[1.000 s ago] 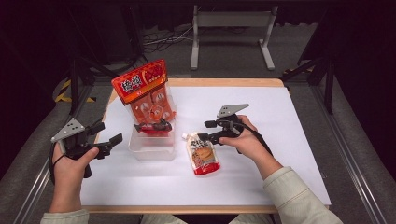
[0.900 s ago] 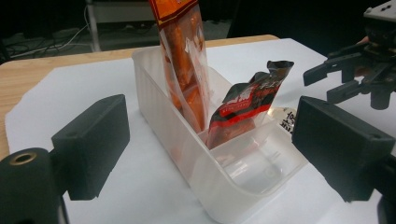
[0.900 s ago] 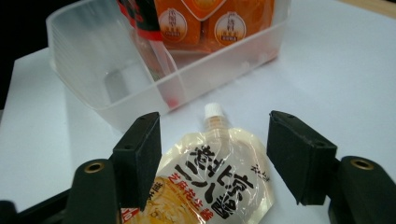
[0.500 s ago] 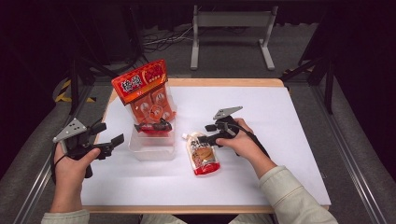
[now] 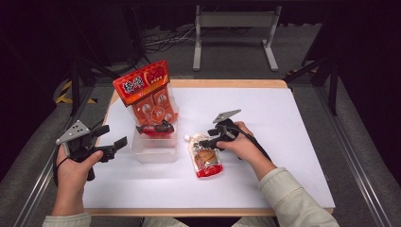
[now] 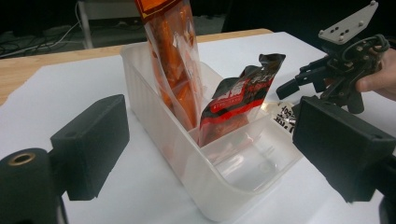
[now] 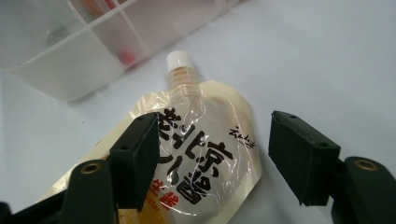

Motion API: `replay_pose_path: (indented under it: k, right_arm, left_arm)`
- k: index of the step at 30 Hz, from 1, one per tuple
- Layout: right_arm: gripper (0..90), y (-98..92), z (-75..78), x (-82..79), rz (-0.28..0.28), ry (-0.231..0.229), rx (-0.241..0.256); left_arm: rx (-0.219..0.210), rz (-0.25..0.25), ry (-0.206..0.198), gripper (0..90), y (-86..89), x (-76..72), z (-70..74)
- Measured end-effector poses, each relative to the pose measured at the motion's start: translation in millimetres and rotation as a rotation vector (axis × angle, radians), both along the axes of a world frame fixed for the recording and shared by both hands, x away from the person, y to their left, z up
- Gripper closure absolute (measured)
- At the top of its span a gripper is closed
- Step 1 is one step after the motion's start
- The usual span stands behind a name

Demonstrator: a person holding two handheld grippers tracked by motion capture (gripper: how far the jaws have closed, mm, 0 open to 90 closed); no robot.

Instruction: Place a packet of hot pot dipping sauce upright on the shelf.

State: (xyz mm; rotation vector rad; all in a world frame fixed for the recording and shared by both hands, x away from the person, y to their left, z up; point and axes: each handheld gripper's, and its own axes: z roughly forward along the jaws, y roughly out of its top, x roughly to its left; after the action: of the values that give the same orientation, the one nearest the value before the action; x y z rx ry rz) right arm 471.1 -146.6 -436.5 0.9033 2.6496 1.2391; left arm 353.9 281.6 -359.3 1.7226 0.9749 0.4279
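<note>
A clear plastic bin (image 5: pixel 156 150) with dividers stands left of the table's middle. A tall orange-red snack bag (image 5: pixel 144 92) stands in its far compartment, and a small dark red packet (image 5: pixel 155 127) leans in the middle one. The near compartment (image 6: pixel 243 163) holds nothing. A cream spout pouch (image 5: pixel 204 158) with a white cap (image 7: pixel 179 58) lies flat just right of the bin. My right gripper (image 5: pixel 206 138) hovers open over the pouch's upper half, one jaw on each side (image 7: pixel 215 158). My left gripper (image 5: pixel 112 136) is open, left of the bin and aimed at it (image 6: pixel 215 144).
A white mat (image 5: pixel 283 123) covers the wooden table (image 5: pixel 227 83). Bare mat lies to the right and along the front edge. Beyond the table are a dark floor with cables and a metal stand (image 5: pixel 234 28).
My right gripper has moved a little left and down, closer over the pouch. The left gripper has hardly moved.
</note>
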Motion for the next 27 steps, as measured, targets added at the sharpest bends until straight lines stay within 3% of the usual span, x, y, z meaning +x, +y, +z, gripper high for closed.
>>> replay_pose_path:
  k: [7, 13, 20, 22, 25, 27]
  right_arm:
    - [32.5, 1.6, -4.6, 0.5, -0.003, 0.030, -0.025]
    - [35.3, 2.0, -4.5, 0.7, 0.008, 0.026, -0.037]
    - [57.1, 7.5, -3.6, -7.7, 0.023, -0.045, -0.103]
    - [71.5, 7.5, -2.6, -9.2, 0.028, -0.056, -0.123]
    - [81.9, 7.6, -1.8, -9.7, 0.036, -0.050, -0.126]
    - [83.4, 8.2, -1.4, -10.2, 0.041, -0.054, -0.132]
  left_arm:
    - [0.000, -0.003, -0.003, 11.7, -0.9, 0.3, -0.2]
    - [0.000, -0.005, 0.000, 11.7, -1.7, 0.7, -0.5]
    - [0.001, -0.003, 0.001, 11.7, -1.8, 0.8, -0.5]
    - [0.002, -0.003, 0.002, 11.7, -1.8, 0.8, -0.5]
    - [0.002, -0.006, 0.000, 11.7, -2.2, 0.8, -0.4]
    - [0.002, -0.006, 0.000, 11.7, -2.2, 0.8, -0.4]
